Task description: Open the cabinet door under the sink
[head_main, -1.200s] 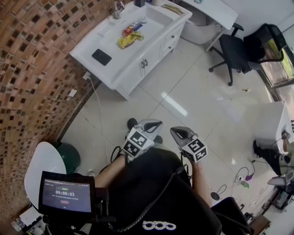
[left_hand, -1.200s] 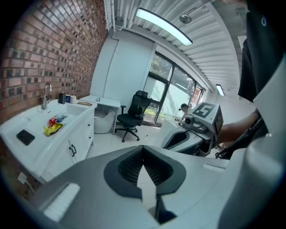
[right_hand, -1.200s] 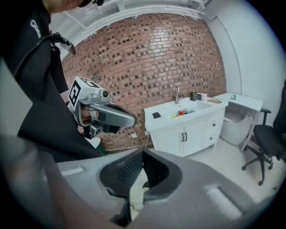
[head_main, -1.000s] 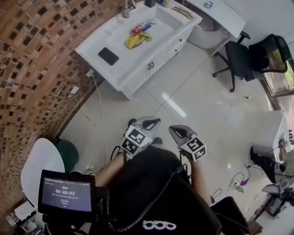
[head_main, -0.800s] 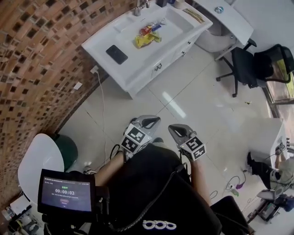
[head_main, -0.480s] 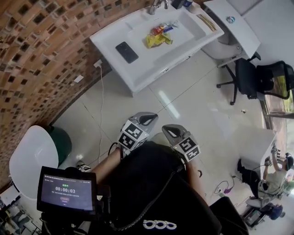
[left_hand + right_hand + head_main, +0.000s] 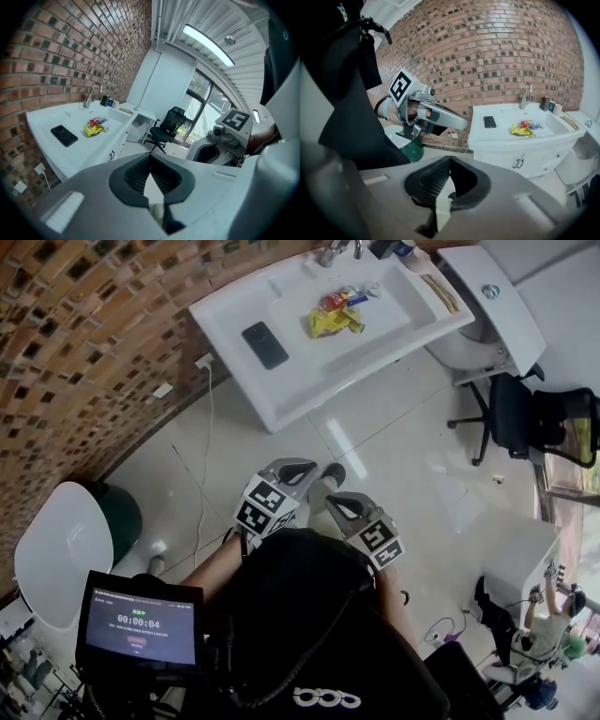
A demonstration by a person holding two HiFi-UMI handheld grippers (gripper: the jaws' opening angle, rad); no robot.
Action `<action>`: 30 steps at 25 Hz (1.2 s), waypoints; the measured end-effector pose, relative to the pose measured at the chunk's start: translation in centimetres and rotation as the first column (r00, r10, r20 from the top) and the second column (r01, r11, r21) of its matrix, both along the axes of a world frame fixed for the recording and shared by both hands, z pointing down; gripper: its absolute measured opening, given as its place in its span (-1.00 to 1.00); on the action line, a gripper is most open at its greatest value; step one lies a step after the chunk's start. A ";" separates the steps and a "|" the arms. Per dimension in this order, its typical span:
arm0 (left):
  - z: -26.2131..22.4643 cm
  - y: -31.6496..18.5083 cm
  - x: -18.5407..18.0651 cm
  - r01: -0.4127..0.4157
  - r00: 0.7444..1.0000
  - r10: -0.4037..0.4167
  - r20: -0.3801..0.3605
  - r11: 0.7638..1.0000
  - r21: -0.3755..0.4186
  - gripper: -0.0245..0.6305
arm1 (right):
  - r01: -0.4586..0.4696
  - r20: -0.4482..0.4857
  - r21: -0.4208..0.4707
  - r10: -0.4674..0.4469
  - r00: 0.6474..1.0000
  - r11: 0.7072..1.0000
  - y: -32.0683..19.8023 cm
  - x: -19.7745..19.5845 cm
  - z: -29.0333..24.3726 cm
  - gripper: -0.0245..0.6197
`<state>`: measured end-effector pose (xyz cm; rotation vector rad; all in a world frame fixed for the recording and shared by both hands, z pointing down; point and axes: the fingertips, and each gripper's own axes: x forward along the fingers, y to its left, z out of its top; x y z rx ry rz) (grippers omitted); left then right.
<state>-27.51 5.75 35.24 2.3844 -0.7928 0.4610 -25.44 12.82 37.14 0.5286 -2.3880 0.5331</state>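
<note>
Now closer to the sink (image 7: 398, 298) at 12 o'clock, with left tongs (image 7: 307, 466) and right tongs (image 7: 333, 500) pinched together, empty.

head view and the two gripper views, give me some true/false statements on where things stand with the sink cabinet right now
1. A black phone lies flat on the sink counter. True.
2. The cabinet doors under the sink are open. False: the right gripper view shows them closed, handles side by side.
3. The left gripper is clamped on a door handle. False: its jaws are together on nothing, and it is well away from the cabinet.
4. Snack packets lie in the basin. True.
5. The right gripper has its jaws together and holds nothing. True.
</note>
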 end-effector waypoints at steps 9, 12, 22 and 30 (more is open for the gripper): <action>-0.7 -2.1 9.8 -0.102 0.993 0.101 0.056 0.995 0.016 -0.87 | -0.070 0.065 0.011 0.069 0.995 0.997 -5.8 9.2 0.5 -0.95; -0.9 -3.7 13.6 -0.123 0.989 0.121 0.082 0.992 0.021 -0.88 | -0.154 0.115 -0.005 0.154 0.981 0.988 -8.5 14.5 0.5 -0.95; -0.8 -7.5 20.2 -0.090 0.992 0.091 0.091 0.996 -0.019 -0.88 | -0.332 0.190 -0.128 0.352 0.916 0.934 -14.0 28.3 3.1 -0.95; 2.4 -8.6 20.9 -0.073 0.994 0.081 0.077 0.993 -0.096 -0.88 | -0.259 0.131 -0.122 0.274 0.953 0.958 -16.3 28.6 5.6 -0.95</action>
